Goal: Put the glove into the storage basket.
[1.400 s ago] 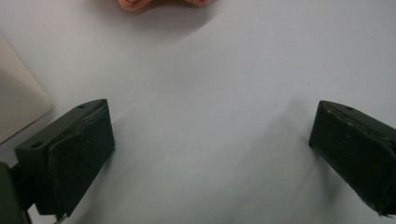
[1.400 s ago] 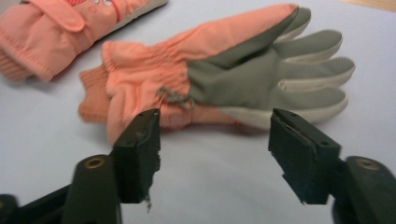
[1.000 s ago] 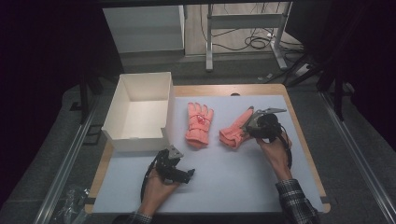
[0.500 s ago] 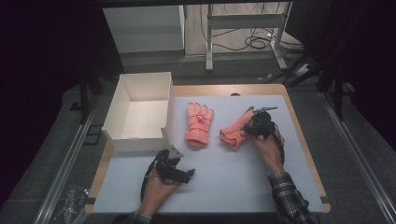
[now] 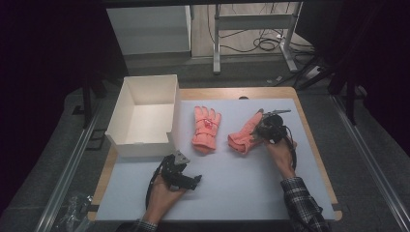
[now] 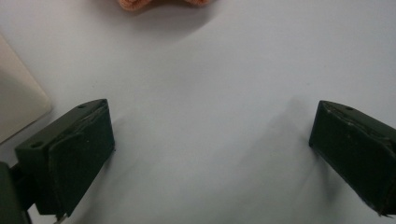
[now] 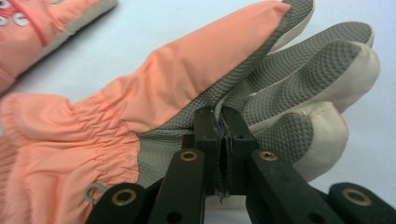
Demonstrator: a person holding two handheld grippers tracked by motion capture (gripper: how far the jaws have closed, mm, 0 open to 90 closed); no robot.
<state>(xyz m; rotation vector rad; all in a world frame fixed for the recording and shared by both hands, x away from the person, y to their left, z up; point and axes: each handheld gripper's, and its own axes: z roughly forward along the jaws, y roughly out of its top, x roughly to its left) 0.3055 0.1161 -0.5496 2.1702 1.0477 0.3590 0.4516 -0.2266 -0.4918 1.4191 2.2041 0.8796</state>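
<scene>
Right claw (image 7: 219, 126) pinching a glove (image 7: 196, 79).
Its jaws have just closed on the palm; left claw (image 6: 210, 154) gapes, empty, beside the box (image 5: 145, 118).

The right gripper (image 7: 222, 122) had just closed, its jaws pinched tight on the glove (image 7: 187, 88), pointing away from the person, wrist extended forward from a plaid sleeve (image 5: 304, 205). The left gripper (image 6: 210, 158) rested low near the table's front, jaws spread wide with nothing between them, hand (image 5: 162, 198) cupped under it.
</scene>
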